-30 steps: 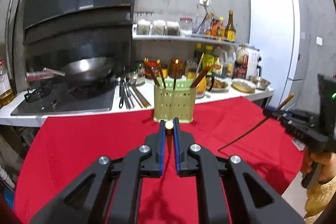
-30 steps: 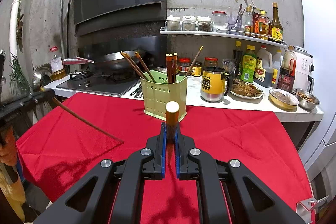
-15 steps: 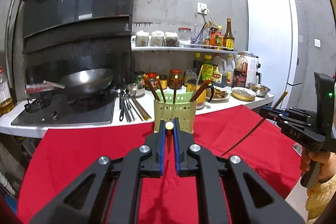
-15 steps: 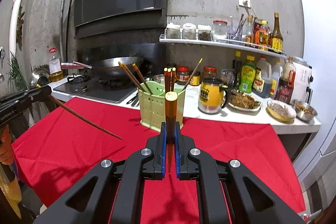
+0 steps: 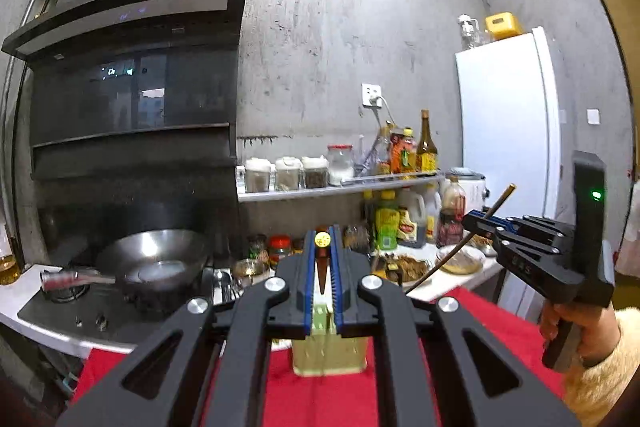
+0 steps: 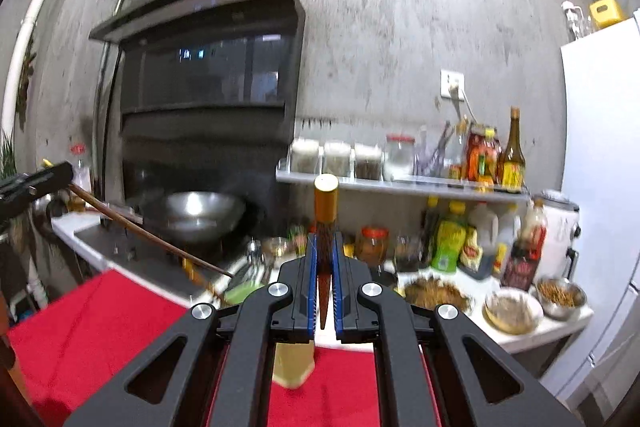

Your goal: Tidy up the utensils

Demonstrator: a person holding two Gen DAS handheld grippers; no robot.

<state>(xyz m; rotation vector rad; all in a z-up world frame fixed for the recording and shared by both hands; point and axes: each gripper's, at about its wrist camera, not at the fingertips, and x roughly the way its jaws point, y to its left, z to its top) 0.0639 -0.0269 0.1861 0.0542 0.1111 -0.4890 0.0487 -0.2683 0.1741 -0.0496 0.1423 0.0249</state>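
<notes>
No text can be read with any certainty. The bottles [image 5: 406, 223] on the shelf and tabletop carry coloured labels, but their print is too small and blurred to make out. The range hood [image 5: 120, 71] shows a few lit symbols on its dark panel, and the embossed characters on the side of the right gripper [image 5: 520, 269] are too faint to tell.

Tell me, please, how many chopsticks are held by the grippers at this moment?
2. One chopstick is clamped in the left gripper; another chopstick is clamped in the right gripper. More may be hidden in the holder.
</notes>
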